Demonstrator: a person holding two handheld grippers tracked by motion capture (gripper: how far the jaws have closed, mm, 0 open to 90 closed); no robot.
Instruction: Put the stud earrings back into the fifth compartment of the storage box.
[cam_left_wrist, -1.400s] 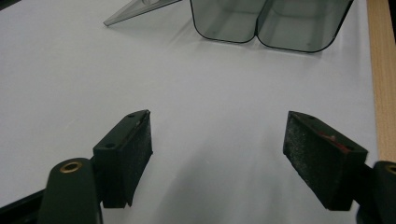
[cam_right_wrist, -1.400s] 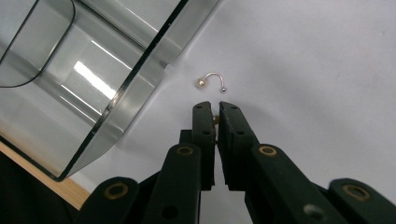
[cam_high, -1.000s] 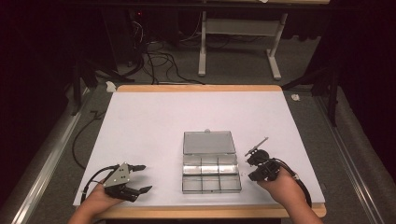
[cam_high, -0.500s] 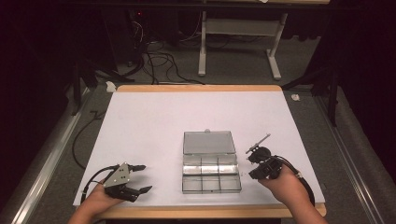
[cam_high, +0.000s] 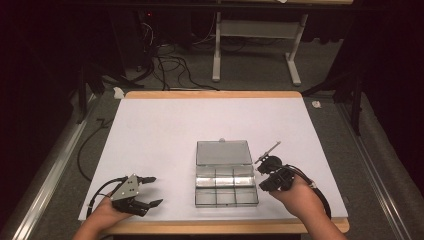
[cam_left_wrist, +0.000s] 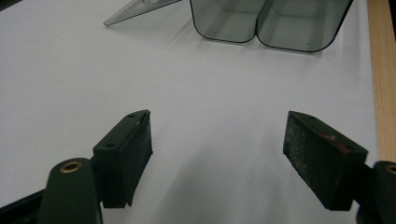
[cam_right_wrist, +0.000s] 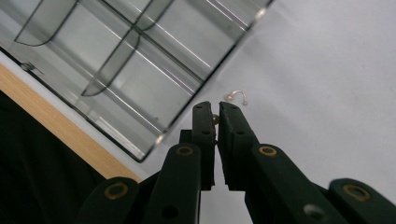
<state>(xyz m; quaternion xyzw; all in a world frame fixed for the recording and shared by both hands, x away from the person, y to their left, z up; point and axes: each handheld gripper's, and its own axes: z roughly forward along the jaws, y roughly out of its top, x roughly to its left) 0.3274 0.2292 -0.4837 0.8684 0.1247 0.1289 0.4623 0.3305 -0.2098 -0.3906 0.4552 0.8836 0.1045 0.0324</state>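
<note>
White paper covers the surface (cam_high: 165, 135), with a wooden edge along the near side and dark floor, cables and a metal frame leg beyond it. Toward the near middle sits a clear plastic compartment box (cam_high: 226, 186), its lid (cam_high: 223, 152) laid open flat on the far side. The right gripper (cam_right_wrist: 216, 119) hangs just beside the box's right edge, its jaws pressed nearly together on a tiny gold-coloured piece (cam_right_wrist: 215, 119) caught between the tips; what that piece is exactly, I cannot tell. On the paper just past those tips lies a small hook-shaped earring (cam_right_wrist: 236, 96), touching neither the gripper nor the box. Over at the near left corner, the left gripper (cam_high: 150, 191) rests low over bare paper, well apart from the box, with its jaws spread wide and nothing between the pads (cam_left_wrist: 140, 144). From its own view, the box's rounded compartments (cam_left_wrist: 271, 23) show farther ahead.
</note>
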